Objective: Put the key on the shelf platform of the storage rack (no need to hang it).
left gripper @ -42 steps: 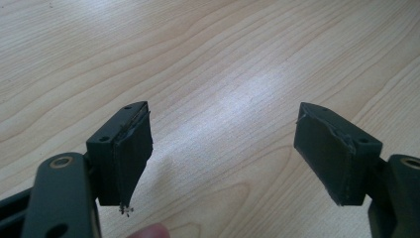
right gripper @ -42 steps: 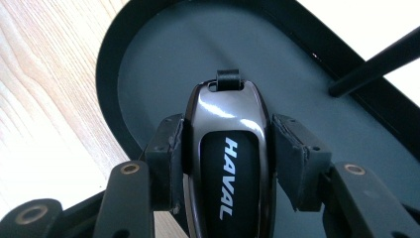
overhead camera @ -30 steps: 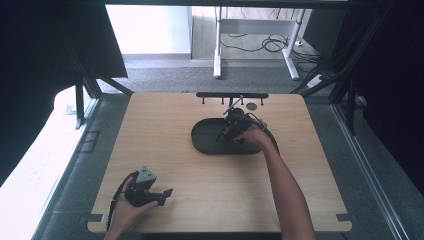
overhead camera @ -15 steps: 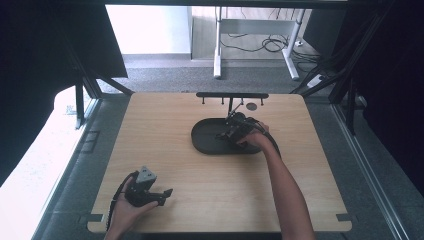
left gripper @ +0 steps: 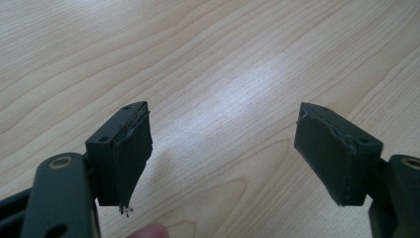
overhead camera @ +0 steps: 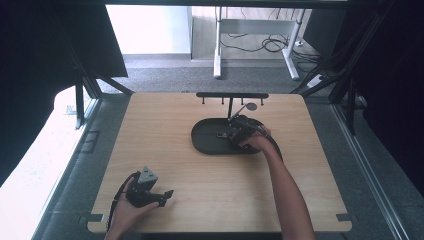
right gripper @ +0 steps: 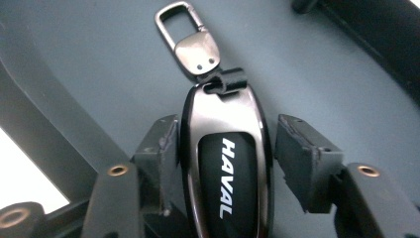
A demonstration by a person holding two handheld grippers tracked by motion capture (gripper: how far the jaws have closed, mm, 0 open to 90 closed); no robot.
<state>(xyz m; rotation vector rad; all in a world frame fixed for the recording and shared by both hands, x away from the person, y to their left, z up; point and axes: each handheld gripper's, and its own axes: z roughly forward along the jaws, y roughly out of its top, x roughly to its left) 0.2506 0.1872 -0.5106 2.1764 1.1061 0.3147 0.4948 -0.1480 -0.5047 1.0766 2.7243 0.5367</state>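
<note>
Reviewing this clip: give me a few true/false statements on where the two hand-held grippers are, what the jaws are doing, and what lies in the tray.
1. The left hand-held gripper has its jaws spread wide over bare wooden table. True.
2. The right hand-held gripper is over the dark oval tray. True.
3. The key fob reads TOYOTA. False: it reads HAVAL.
4. The right jaws are clamped tight on the key fob. False: they sit either side of it, with a gap at one side.
5. The key fob carries a metal clip at its far end. True.
</note>
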